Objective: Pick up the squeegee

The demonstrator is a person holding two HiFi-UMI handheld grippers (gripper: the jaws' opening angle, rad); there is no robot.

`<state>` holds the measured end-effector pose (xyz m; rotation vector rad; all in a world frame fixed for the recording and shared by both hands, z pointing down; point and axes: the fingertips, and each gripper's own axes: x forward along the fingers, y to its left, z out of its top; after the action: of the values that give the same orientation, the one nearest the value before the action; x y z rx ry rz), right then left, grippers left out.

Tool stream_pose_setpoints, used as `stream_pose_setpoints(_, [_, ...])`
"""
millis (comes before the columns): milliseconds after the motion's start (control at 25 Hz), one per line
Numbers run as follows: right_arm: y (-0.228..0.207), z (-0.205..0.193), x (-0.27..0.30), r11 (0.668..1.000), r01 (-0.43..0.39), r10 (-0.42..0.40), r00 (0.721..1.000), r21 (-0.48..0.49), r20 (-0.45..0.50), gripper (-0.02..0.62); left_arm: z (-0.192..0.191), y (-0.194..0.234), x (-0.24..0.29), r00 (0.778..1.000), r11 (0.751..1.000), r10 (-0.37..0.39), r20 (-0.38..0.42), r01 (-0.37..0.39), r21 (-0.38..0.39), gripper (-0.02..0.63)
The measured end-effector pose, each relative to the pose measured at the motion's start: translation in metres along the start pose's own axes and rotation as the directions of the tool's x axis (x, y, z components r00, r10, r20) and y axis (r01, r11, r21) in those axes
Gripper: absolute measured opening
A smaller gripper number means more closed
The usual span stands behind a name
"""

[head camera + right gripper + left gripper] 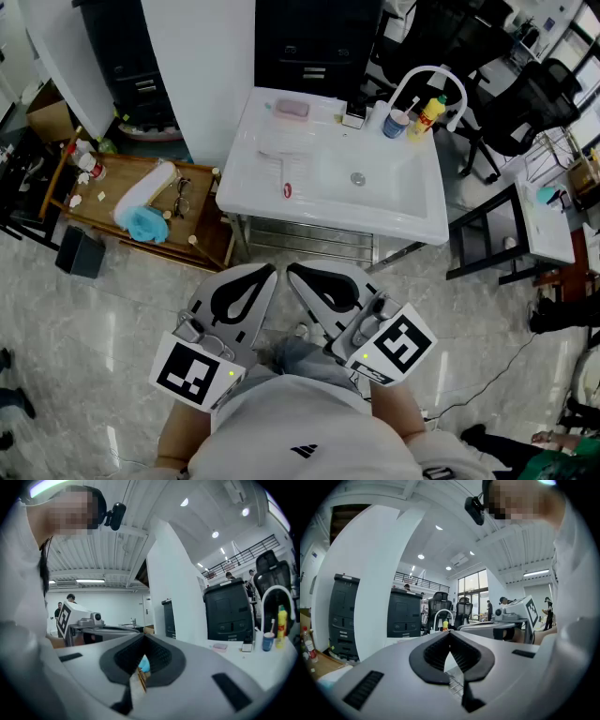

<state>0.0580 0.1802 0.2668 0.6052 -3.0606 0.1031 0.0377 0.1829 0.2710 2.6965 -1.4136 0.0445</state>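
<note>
The squeegee point(283, 174) lies on the flat left side of the white sink point(412, 220), a pale handle with a red end toward me. Both grippers hang level in front of my body, well short of the sink and side by side. My left gripper point(268, 272) has its tips together with nothing between them, also seen in its own view point(450, 633). My right gripper point(292, 272) is shut and empty too point(142, 637). Neither gripper view shows the squeegee.
On the sink's back edge stand a white arched faucet point(429, 77), a yellow bottle point(427, 116), a blue cup point(395, 124) and a pink soap point(292, 109). A low wooden table point(112, 183) with a blue cloth point(145, 223) is at left. Black cabinets point(314, 42) stand behind, office chairs at right.
</note>
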Motion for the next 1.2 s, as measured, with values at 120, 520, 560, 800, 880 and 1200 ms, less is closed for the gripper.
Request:
stream_pose_setpoints(120, [0.009, 0.001, 0.000, 1.000, -0.002, 0.002, 1.000, 0.002, -0.001, 0.008, 0.000, -0.002, -0.007, 1.000, 1.000, -0.001, 0.009, 0.001, 0.003, 0.012])
stream_pose_setpoints(520, [0.017, 0.000, 0.002, 1.000, -0.004, 0.004, 1.000, -0.005, 0.000, 0.008, -0.001, 0.000, -0.013, 1.000, 1.000, 0.008, 0.027, -0.008, 0.009, 0.012])
stream_pose_setpoints(560, [0.016, 0.000, 0.001, 1.000, -0.005, 0.005, 1.000, -0.006, 0.001, 0.008, -0.001, 0.000, -0.012, 1.000, 1.000, 0.009, 0.027, -0.009, 0.010, 0.012])
stream_pose_setpoints(800, [0.005, 0.002, 0.000, 1.000, -0.011, 0.011, 1.000, -0.009, 0.005, 0.008, 0.001, -0.001, 0.000, 1.000, 1.000, 0.006, 0.022, -0.006, 0.006, 0.012])
stream_pose_setpoints(880, [0.001, 0.003, 0.000, 1.000, -0.014, 0.014, 1.000, -0.013, 0.007, 0.008, 0.003, 0.000, 0.005, 1.000, 1.000, 0.008, 0.029, -0.009, 0.013, 0.012])
stream_pose_setpoints(1200, [-0.032, 0.011, -0.002, 0.999, -0.034, 0.034, 0.999, 0.025, 0.025, 0.009, 0.012, 0.005, 0.033, 0.998, 0.999, 0.039, 0.048, -0.041, 0.033, 0.012])
